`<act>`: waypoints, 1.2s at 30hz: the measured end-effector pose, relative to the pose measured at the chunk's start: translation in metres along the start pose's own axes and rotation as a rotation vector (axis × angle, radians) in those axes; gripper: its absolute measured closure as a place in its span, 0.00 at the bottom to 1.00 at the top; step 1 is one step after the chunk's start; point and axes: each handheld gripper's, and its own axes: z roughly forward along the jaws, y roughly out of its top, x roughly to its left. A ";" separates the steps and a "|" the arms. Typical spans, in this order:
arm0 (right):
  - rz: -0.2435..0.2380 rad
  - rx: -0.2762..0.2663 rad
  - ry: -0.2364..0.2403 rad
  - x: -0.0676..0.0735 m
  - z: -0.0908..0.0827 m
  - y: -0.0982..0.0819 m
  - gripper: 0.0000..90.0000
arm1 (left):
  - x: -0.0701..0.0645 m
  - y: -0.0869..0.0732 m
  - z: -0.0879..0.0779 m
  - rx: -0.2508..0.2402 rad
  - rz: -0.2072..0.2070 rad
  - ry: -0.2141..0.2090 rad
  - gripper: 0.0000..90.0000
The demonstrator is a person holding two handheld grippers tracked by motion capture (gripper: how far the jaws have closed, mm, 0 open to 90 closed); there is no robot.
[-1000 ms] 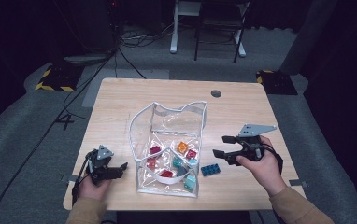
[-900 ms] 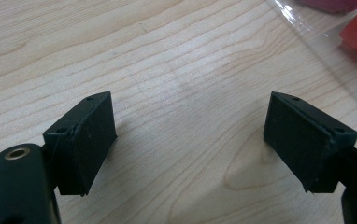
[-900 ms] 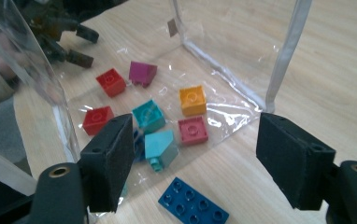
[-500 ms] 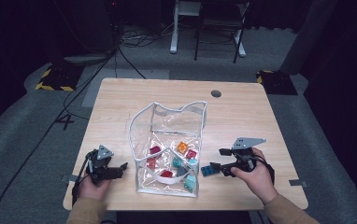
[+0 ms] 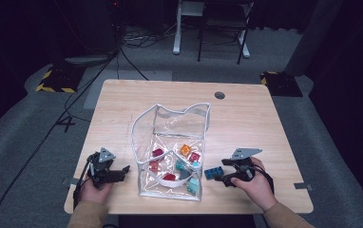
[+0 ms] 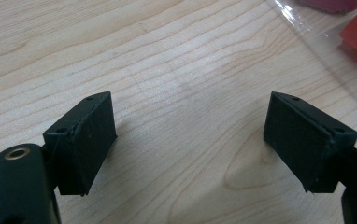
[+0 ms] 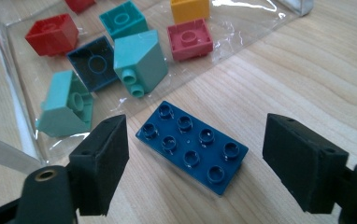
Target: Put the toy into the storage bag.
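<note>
Blue brick [image 7: 193, 146] flat on worktop [image 5: 265, 118], just beside clear bag [image 5: 170, 142]; right tool [image 7: 195, 163] spread wide around it, ready to grab; left tool [image 6: 190, 140] released, empty.

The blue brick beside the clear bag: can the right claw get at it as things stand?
Probably yes. The right claw stands open with the blue brick lying flat on bare table between its jaws, outside the clear bag.

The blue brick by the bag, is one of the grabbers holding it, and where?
No, nothing is held. The blue brick lies flat on the table between the right gripper's open jaws, which don't touch it. The left gripper is open over bare wood.
</note>
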 end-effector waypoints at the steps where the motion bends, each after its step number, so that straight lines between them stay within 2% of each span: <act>1: -0.004 0.002 0.000 -0.001 0.002 -0.001 0.25 | 0.000 0.000 0.000 0.001 0.001 -0.001 0.19; 8: -0.059 0.026 -0.011 -0.002 0.012 -0.002 0.24 | 0.000 0.000 0.000 0.000 0.000 0.000 0.19; 11: -0.085 0.037 -0.012 -0.001 0.018 -0.002 0.27 | 0.000 0.000 0.000 0.001 0.001 -0.001 0.19; 14: -0.105 0.032 -0.018 0.001 0.021 -0.004 0.37 | 0.000 0.000 0.000 0.000 0.000 0.000 0.19; 17: -0.136 0.047 -0.045 0.001 0.019 -0.003 0.57 | 0.000 0.000 0.000 0.001 0.001 -0.001 0.19; 20: -0.125 0.061 -0.041 0.001 0.016 -0.002 0.66 | 0.000 0.000 0.000 0.001 0.001 -0.001 0.19; 27: -0.099 0.059 -0.047 0.001 0.011 -0.004 0.66 | 0.000 0.000 0.000 0.001 0.001 -0.001 0.19; 36: -0.081 0.016 -0.047 0.000 -0.009 0.003 0.66 | 0.000 0.000 0.000 0.001 0.001 -0.001 0.19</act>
